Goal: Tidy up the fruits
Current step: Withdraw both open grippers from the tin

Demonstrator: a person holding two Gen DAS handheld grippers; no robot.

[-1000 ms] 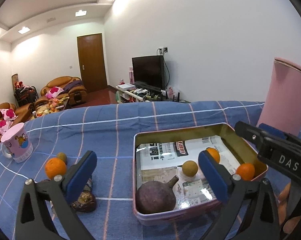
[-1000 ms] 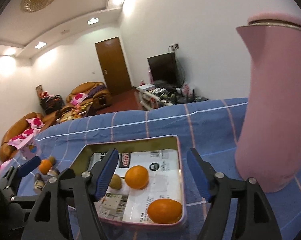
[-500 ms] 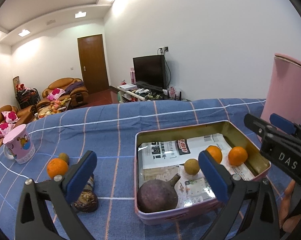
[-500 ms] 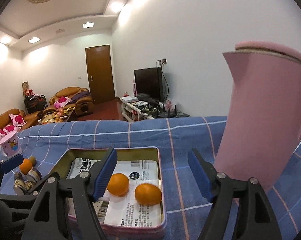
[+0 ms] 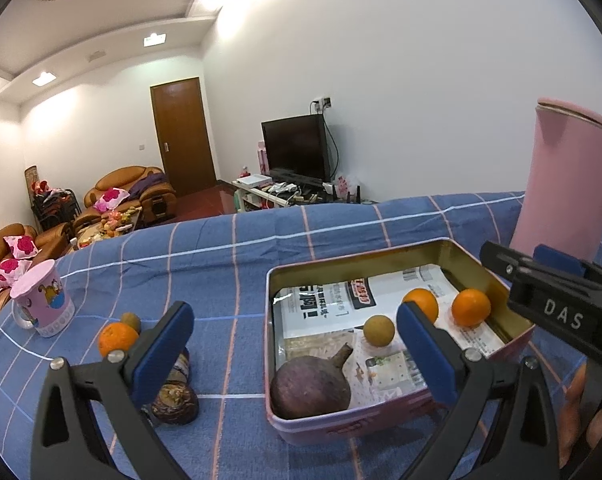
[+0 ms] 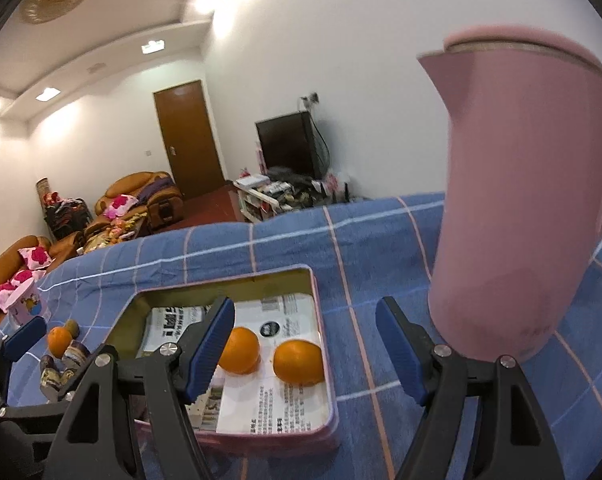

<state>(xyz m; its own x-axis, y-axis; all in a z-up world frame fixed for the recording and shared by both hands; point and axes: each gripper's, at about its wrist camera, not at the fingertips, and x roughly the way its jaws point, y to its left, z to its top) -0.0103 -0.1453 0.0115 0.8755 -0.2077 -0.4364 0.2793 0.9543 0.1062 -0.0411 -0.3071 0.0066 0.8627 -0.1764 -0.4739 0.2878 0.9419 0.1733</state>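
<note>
Already most of the sorting looks done, judging from the table under its blue checked cloth [image 5: 229, 264]: the large pink-walled tin [image 5: 381, 426], lined with newspaper, sits at the right and holds four pieces. Biggest among them is a dark purple round fruit with a stub of stalk [image 5: 311, 384] in the near left corner of the tin; further back lie two oranges, one [image 5: 471, 307] close to the right wall and another [image 5: 423, 302] just beside it, partly hidden behind a blue finger pad, and a smaller tan-green round fruit [image 5: 378, 330] rests near the middle. What is left, as far as can be seen, lies on the cloth well to the left of the tin: one orange [image 5: 115, 338] with a small brownish fruit [image 5: 131, 320] touching it from behind, next to some dark jar-like items [image 5: 175, 400] whose nature I cannot tell. The left gripper [image 5: 289, 356] hovers with its jaws spread wide and nothing between them, facing the gap between the tin and the loose fruit. The right gripper [image 6: 305, 344] likewise stands spread and empty above the tin's right edge, near the tall pink kettle [image 6: 529, 200]. So roughly two small pieces appear to remain before the fruit is all gathered.
</note>
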